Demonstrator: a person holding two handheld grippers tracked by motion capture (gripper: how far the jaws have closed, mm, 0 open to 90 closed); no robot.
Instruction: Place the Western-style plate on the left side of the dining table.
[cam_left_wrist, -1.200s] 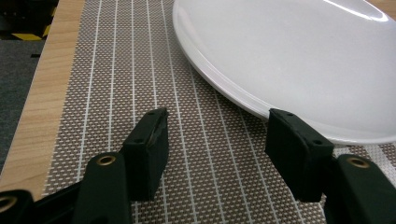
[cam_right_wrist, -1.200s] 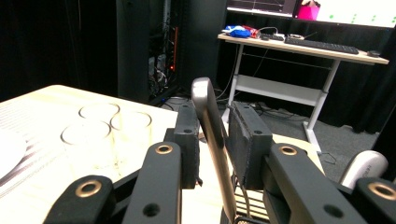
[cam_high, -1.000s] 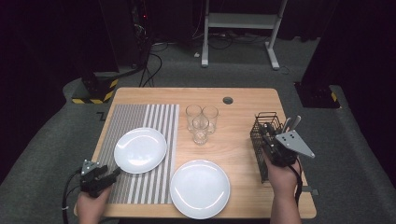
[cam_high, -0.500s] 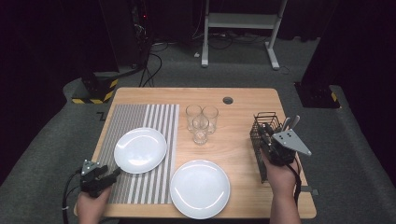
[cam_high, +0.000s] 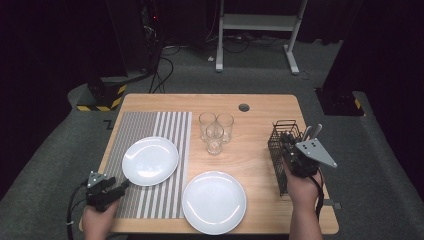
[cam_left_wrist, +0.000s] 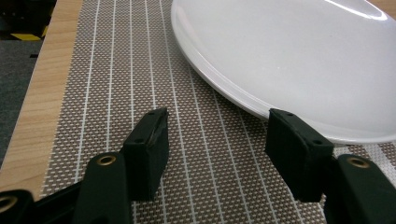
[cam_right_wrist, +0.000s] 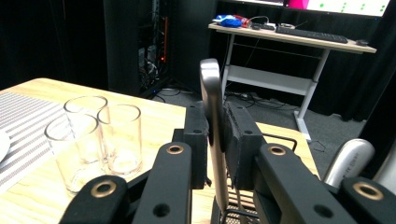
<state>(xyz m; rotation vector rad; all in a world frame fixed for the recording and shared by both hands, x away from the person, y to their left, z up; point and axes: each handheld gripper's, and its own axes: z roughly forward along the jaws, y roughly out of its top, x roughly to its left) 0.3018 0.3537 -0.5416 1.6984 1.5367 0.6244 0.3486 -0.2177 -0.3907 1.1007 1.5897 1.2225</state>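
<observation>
Jaws on your right gripper have just been closing and are now pinching a metal utensil handle, which is standing upright between the pads with its rounded end rising above them. In the high view that right gripper is sitting over the black wire caddy at the right edge of the table, and the handle's lower part is running straight down into the caddy. That vertical long axis is what your coming move is turning on, I'd judge: you are needing to lift straight up along it until the hidden lower end is clearing the wire rim, before carrying it left. What kind of utensil it is I cannot tell. Two more handles are leaning just beside it in the same caddy, so a tilted pull is risking a snag.

Your left gripper is resting at the near left corner with its jaws standing apart and holding nothing; in the left gripper view its pads are hovering over the striped placemat, just short of the rim of the white plate. The second plate and three glasses are lying between your two hands, well apart from the caddy, so your right hand is the nearer one by far
</observation>
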